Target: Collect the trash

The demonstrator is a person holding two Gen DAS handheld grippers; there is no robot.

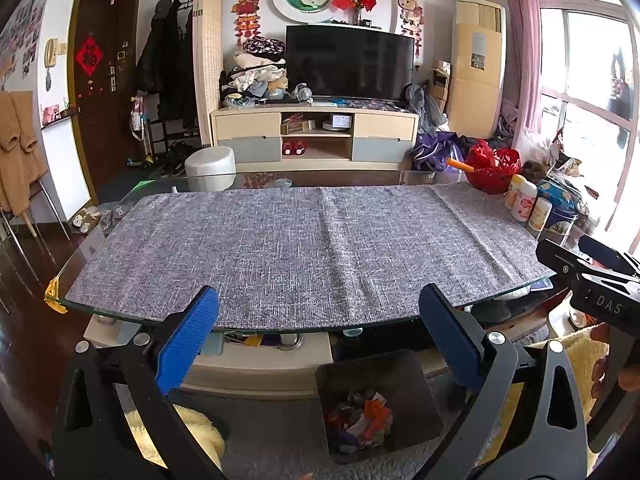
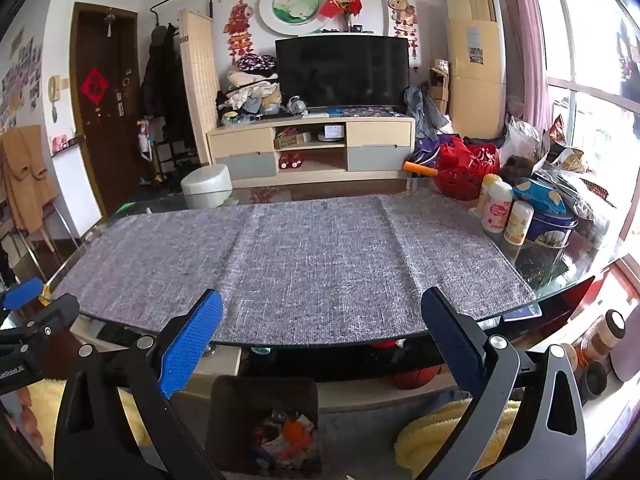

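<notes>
A dark bin (image 1: 376,376) stands on the floor in front of the glass table, holding crumpled trash (image 1: 360,420) in orange, white and dark colours. The right wrist view shows the same bin (image 2: 240,400) and trash (image 2: 286,434). My left gripper (image 1: 320,332) hangs open above the bin at the table's near edge, nothing between its blue pads. My right gripper (image 2: 322,334) is open too and holds nothing. The right gripper's body (image 1: 592,280) shows at the right of the left view. A grey mat (image 1: 304,248) covers the tabletop.
Bottles (image 2: 498,212), a blue tin (image 2: 550,230), a red basket (image 2: 468,172) and bags crowd the table's far right end. A yellow fluffy cloth (image 2: 440,432) lies on the floor by the bin. Behind the table stand a TV cabinet (image 1: 316,132) and a white stool (image 1: 210,162).
</notes>
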